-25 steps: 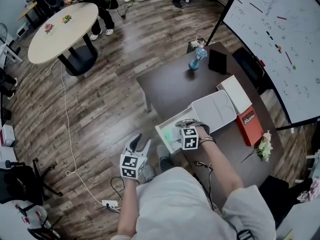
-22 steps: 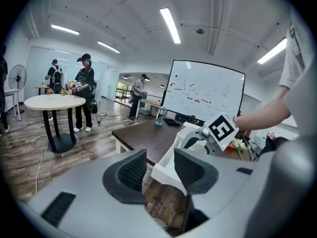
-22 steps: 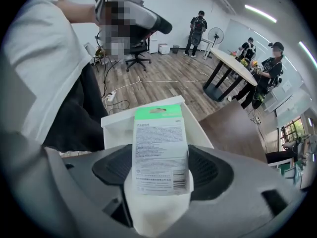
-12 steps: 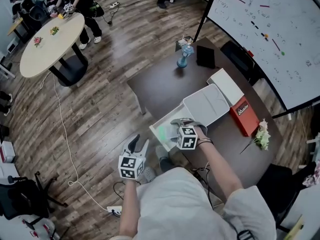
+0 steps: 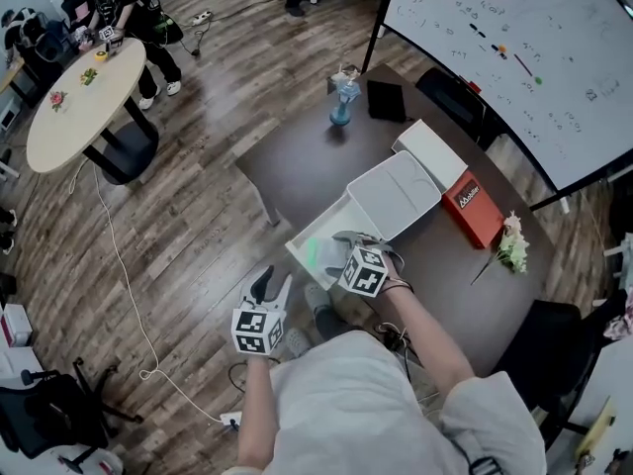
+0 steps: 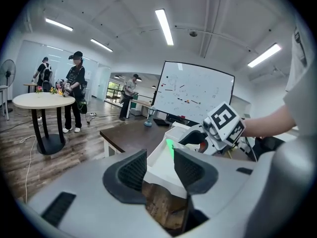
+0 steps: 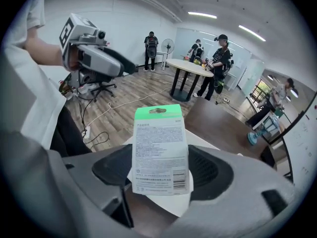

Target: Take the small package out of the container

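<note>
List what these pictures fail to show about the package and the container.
- Package print: right gripper view, too small and blurred to read.
- Container interior: head view, mostly covered by the right gripper.
- Container's near wall: left gripper view, behind the left gripper's jaws.
- Other contents: shown in no view.

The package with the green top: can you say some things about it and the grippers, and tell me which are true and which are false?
1. The right gripper holds the package. True.
2. The left gripper holds something too. False: its jaws are apart and empty.
3. The package is lying flat in the container. False: it stands upright between the jaws.
4. The container sits on the table. True.
</note>
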`<state>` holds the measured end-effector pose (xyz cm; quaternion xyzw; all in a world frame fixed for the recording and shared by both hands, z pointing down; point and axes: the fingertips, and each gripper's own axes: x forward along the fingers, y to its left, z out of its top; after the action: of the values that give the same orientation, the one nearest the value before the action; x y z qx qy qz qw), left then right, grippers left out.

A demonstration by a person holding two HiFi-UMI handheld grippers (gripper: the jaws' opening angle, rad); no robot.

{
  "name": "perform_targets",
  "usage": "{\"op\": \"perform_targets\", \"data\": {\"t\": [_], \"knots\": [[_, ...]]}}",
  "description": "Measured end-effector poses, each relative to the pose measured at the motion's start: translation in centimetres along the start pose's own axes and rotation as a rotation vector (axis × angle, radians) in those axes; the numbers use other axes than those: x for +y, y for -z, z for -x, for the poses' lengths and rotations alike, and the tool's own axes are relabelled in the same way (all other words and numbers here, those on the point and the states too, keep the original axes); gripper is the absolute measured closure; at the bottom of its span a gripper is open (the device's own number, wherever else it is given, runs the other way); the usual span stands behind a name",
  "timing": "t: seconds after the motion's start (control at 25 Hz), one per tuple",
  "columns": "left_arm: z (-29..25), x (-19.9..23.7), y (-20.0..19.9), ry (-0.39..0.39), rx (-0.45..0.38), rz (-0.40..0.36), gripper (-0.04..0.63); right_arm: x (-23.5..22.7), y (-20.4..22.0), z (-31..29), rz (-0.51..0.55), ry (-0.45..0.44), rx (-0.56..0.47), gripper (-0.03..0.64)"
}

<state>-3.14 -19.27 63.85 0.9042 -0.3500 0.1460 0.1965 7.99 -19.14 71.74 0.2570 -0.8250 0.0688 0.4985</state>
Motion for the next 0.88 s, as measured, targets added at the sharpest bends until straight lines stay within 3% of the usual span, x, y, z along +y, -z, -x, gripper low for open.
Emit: {"op": "perform_targets", "data": {"t": [0.28,0.44,0.88], "knots": [[0.5,-1.9,0.9,0.047,0.013,-0.01,0.431,0.6,-1.1,1.5,-0.232,0.08,-0.112,0.264],[1.2,-2.6,1.5,0.063,0.022,-0.011,0.431,1.2,-1.7,2.7,-0.283,0.142,-0.16,0.264],[4.3,-3.6,3.1,0.069,0.014,-0.002,0.433,5.8,-3.2,4.3,-0.469,0.204,-0.311,0.265]]}}
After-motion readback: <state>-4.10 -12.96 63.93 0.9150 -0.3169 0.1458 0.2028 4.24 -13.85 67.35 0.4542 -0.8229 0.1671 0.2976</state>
